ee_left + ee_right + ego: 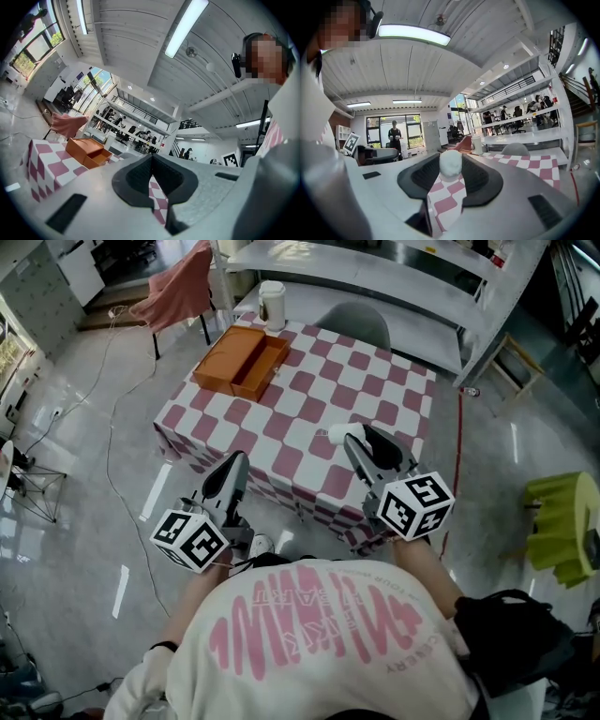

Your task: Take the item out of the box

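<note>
An open orange box point(242, 360) lies on the far left part of the pink-and-white checked table point(309, 418); the left gripper view shows the box point(86, 152) a good way off. My right gripper point(349, 435) hovers over the table's near edge, shut on a small round white item point(336, 434) at its tips. In the right gripper view the white item point(450, 165) sits between both pads. My left gripper point(239, 460) hangs off the table's near left edge, its tips meeting with nothing between them point(151, 158).
A white jug point(272, 304) stands behind the box at the table's far edge. A grey chair point(356, 324) is beyond the table, and a pink cloth point(178, 292) hangs over a chair at the far left. A yellow-green stool point(562, 517) stands to the right.
</note>
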Demonstrator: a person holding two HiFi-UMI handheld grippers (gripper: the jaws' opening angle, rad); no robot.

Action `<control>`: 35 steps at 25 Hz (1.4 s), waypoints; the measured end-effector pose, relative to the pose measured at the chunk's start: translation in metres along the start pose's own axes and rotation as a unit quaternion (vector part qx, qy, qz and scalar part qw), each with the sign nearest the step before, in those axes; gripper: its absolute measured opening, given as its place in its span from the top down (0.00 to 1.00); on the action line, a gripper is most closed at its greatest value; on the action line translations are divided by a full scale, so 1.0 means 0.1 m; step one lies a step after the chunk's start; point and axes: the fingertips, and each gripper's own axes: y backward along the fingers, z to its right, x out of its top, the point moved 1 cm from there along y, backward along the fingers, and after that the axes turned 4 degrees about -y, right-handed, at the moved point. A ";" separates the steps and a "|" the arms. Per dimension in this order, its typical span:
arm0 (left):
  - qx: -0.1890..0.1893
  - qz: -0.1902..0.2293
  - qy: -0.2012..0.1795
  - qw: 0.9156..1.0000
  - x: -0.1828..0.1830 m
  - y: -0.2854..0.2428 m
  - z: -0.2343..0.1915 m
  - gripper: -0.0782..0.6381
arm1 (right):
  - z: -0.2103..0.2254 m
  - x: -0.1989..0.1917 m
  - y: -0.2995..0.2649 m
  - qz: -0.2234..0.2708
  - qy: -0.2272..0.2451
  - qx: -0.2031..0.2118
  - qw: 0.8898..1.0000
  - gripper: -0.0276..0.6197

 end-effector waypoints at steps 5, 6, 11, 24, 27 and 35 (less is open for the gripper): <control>0.015 -0.010 -0.001 1.000 -0.14 0.03 0.01 0.88 | 0.10 -0.15 0.08 -0.012 -0.011 0.006 1.000 0.73; 0.018 -0.012 -0.001 1.000 -0.16 0.03 0.01 0.88 | 0.12 -0.17 0.09 -0.015 -0.011 0.006 1.000 0.73; 0.029 -0.014 0.002 0.999 -0.26 0.05 0.02 0.88 | 0.21 -0.25 0.17 -0.023 -0.015 0.005 1.000 0.73; 0.055 -0.027 0.017 0.998 -0.52 0.25 0.00 0.88 | 0.27 -0.54 0.26 -0.050 -0.015 0.001 0.999 0.73; 0.058 -0.026 0.020 0.998 -0.55 0.27 0.01 0.88 | 0.27 -0.59 0.26 -0.056 -0.010 0.002 0.998 0.73; 0.062 -0.027 0.018 0.998 -0.56 0.29 0.01 0.88 | 0.25 -0.63 0.24 -0.063 -0.003 0.007 0.998 0.73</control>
